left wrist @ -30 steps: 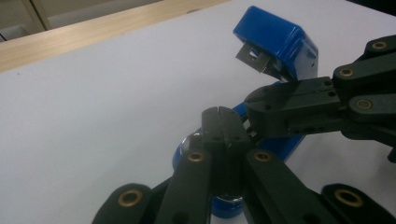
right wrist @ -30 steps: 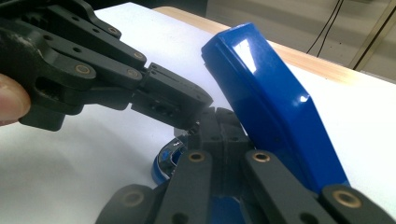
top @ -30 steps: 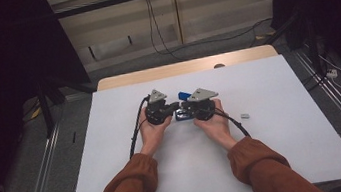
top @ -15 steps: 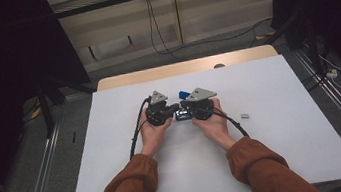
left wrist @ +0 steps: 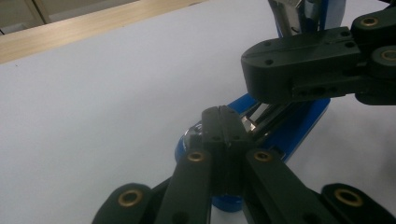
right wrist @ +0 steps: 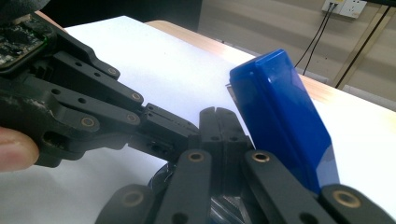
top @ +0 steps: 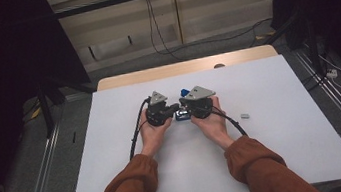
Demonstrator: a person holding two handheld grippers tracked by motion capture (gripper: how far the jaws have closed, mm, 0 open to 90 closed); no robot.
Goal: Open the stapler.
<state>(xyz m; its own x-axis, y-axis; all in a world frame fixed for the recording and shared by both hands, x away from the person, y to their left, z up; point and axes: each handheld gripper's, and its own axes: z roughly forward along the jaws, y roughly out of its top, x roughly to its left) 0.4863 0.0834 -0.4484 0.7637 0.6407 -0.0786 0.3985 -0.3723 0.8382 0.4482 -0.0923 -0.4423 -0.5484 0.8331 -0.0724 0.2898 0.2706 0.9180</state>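
A blue stapler-like thing [top: 181,116] lies at the middle of the white table [top: 277,151]. Its blue top [right wrist: 280,116] stands tilted up, and bare metal rails show on its base [left wrist: 299,126]. My left gripper [top: 172,110] and right gripper [top: 184,107] meet tip to tip over it, each held in a hand. In the left gripper view my left gripper [left wrist: 223,119] has its jaws pressed together just above the base, with the right gripper [left wrist: 299,70] crossing above. In the right gripper view my right gripper [right wrist: 219,119] is shut beside the blue top, and the left gripper [right wrist: 159,128] touches it from the left. Whether either pinches a thin part is hidden.
A small grey piece [top: 245,115] lies on the table to the right of the hands. A wooden strip [top: 184,67] runs along the table's far edge. Black cables [top: 136,133] trail from the grippers toward the person. Dark stands flank the table.
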